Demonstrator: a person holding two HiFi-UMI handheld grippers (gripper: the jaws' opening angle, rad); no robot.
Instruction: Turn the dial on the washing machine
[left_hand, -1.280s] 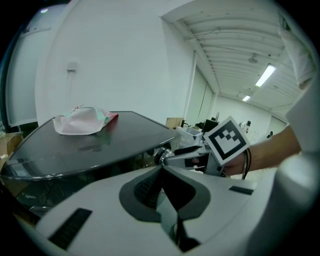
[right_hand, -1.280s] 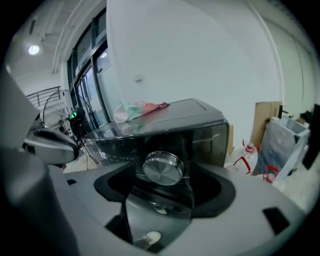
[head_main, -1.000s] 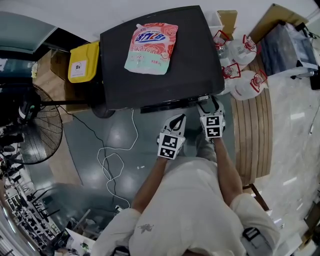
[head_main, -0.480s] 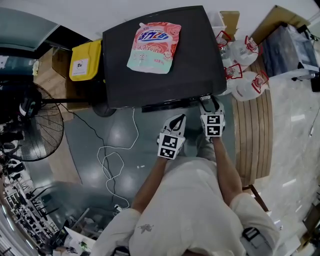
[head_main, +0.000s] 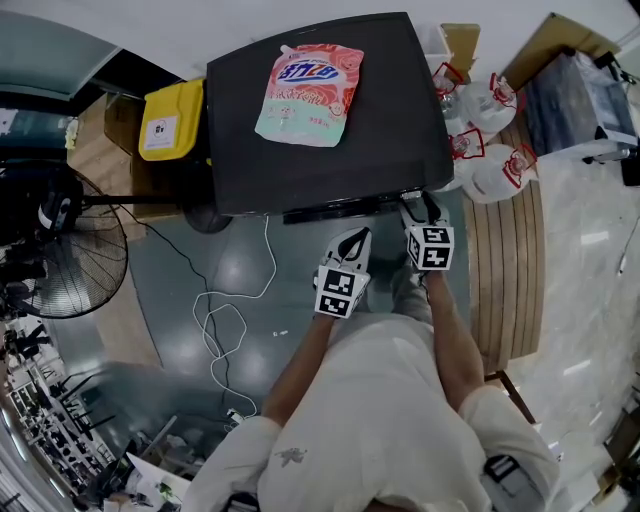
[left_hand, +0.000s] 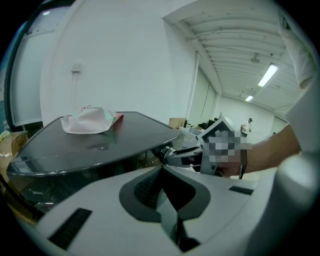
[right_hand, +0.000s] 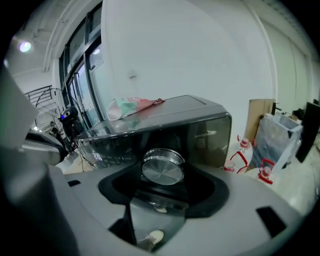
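Grey floor (head_main: 240, 275), white wall behind. Washer (head_main: 330, 165): dark, with a pouch (head_main: 308, 92) lying flat on its lid toward the back edge. Dial (right_hand: 163, 167): silver, at the right end of the front panel. Right tongs (head_main: 416, 206): jaws just closed in, clamped on the dial. Left tongs (head_main: 360, 236): clenched, near the front panel, apart from it.

An industrial workroom (large, white-walled): floor fan (head_main: 88, 262), loose cable (head_main: 267, 245), ceiling strip light (left_hand: 268, 75).
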